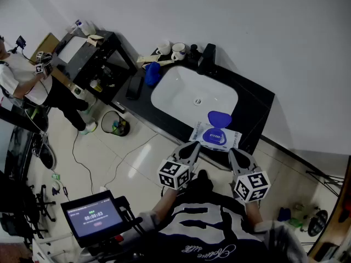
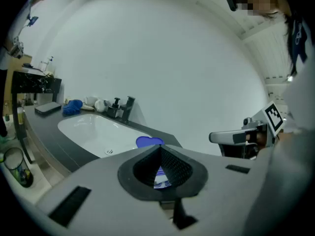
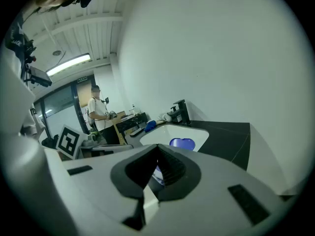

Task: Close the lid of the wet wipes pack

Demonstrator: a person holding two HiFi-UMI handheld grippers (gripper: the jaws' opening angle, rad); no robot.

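Observation:
The wet wipes pack (image 1: pixel 218 138) lies flat on the black counter's front edge, to the right of the basin. Its blue lid (image 1: pixel 219 118) stands open, hinged back toward the wall. My left gripper (image 1: pixel 192 146) hovers just short of the pack's near left corner, jaws together and empty. My right gripper (image 1: pixel 234 153) hovers off the near right corner, also shut and empty. In the left gripper view the lid (image 2: pixel 149 141) shows above the left gripper's (image 2: pixel 160 149) closed tips and a bit of the pack (image 2: pixel 158 177) through them. The right gripper view shows the lid (image 3: pixel 182 143) beyond the right gripper's (image 3: pixel 157 149) tips.
A white sink basin (image 1: pixel 192 92) is set in the black counter (image 1: pixel 258 100), with a black faucet (image 1: pixel 207 56), mugs (image 1: pixel 171 50) and a blue cloth (image 1: pixel 152 73) behind. A waste bin (image 1: pixel 115 124) stands on the floor. A person (image 1: pixel 22 75) stands far left.

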